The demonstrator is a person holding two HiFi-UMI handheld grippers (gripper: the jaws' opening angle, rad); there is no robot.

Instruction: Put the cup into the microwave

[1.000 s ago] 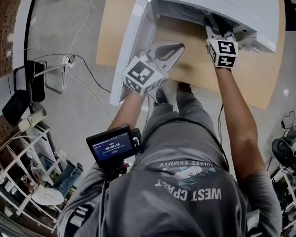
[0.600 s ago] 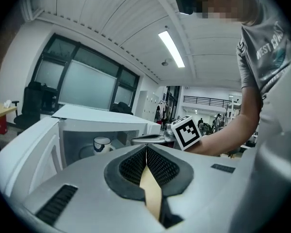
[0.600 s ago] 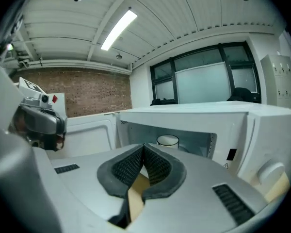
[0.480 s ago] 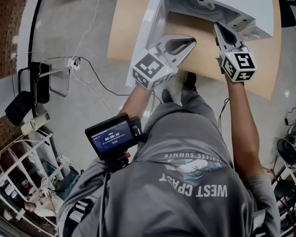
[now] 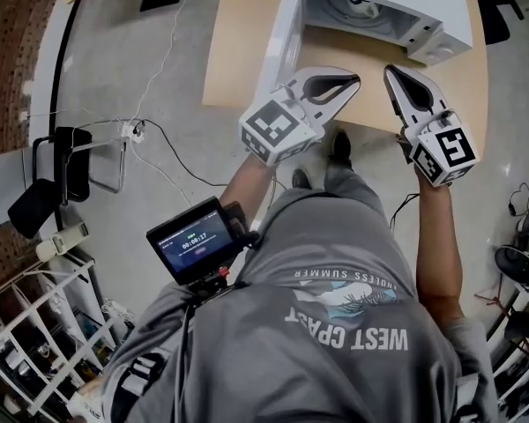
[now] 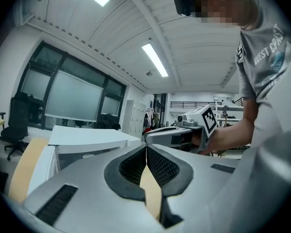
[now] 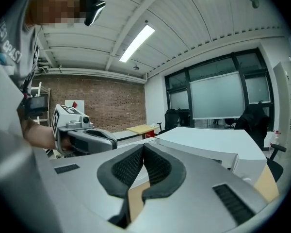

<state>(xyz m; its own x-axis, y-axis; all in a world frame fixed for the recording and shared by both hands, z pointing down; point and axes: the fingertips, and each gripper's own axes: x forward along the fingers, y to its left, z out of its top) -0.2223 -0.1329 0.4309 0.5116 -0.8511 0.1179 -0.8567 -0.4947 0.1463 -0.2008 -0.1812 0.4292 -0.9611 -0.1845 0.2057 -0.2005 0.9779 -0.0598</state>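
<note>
Both tongs (image 5: 356, 80) (image 5: 391, 70) well short of cup (image 5: 363, 9)

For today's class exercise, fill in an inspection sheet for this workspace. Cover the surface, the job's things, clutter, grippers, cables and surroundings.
Surface: wooden table, bare wood in front of the microwave.
Job's things: white microwave with its door swung open; a white cup seems to sit inside.
Clutter: nothing seen on the table.
Grippers: left gripper and right gripper are both shut and empty, side by side in front of the microwave.
Cables: a white cable and a black cable lie on the floor near a power strip.
Surroundings: black chair, white rack, brick wall.
</note>
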